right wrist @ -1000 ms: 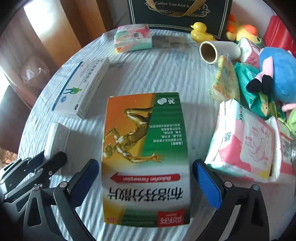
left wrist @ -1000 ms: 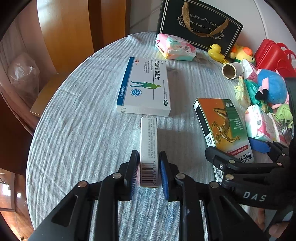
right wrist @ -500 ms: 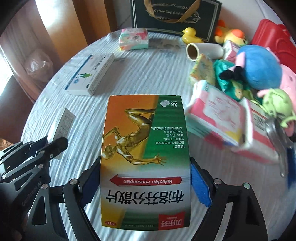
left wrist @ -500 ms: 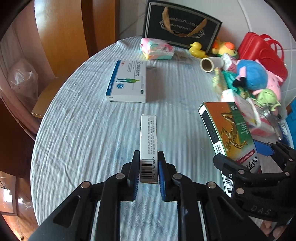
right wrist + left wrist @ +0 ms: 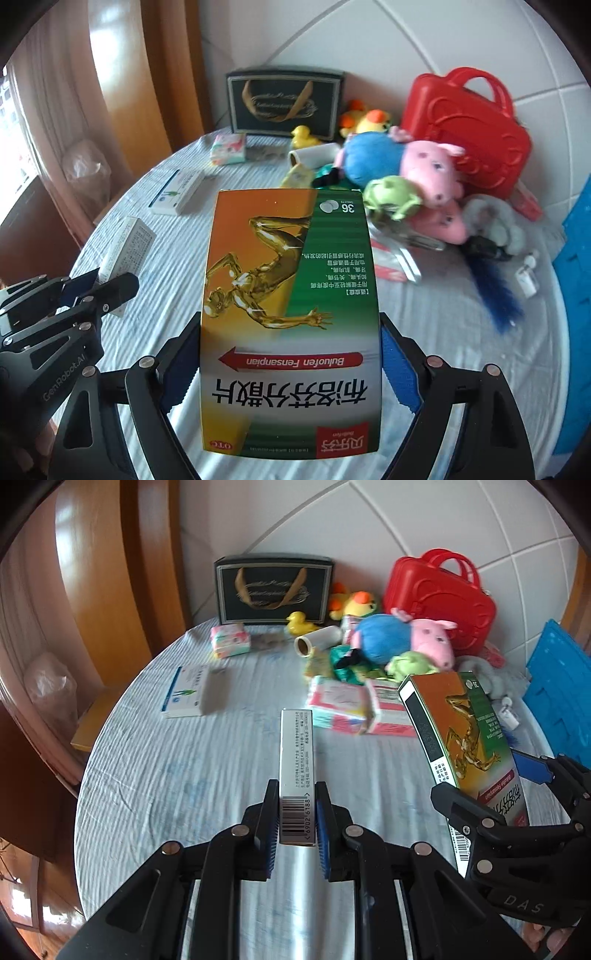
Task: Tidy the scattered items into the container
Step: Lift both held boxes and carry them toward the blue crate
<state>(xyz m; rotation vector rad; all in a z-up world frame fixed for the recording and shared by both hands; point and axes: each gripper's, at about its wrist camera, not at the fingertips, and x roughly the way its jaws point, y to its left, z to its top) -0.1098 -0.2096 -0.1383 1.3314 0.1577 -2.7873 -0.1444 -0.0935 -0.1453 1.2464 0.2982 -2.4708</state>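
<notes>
Meanwhile, the round table (image 5: 155, 775) under its pale striped cloth carried clutter along its far side: a black gift bag (image 5: 273, 589) with gold handles stood against the wall, a yellow rubber duck (image 5: 298, 623) sat just in front of it, and a red toy suitcase (image 5: 439, 598) stood to the right. A blue and pink pig plush (image 5: 402, 638) lay against the suitcase with a small green plush (image 5: 410, 662) beside it. A roll with a cardboard core (image 5: 317, 641) lay near the duck, pastel tissue packs (image 5: 231, 640) sat to the left, and pink wrapped packs (image 5: 354, 705) lay nearer the middle. A blue-and-white medicine box (image 5: 184, 696) lay flat, well apart from the rest. A blue crate (image 5: 557, 694), the likely container, showed at the right edge.

The left gripper (image 5: 297, 821) pointed steeply downward, its pads clamped tight on the barcode end of a narrow white box (image 5: 296, 760), which was held clear above the cloth. The right gripper (image 5: 290, 373) tilted down likewise beside it, its jaws gripping the sides of an orange-and-green Buluofen Fensanpian box (image 5: 291, 321), also lifted off the table. Both boxes were in the air, neither over the crate; the plush pile lay between the held boxes and the crate's far part.
</notes>
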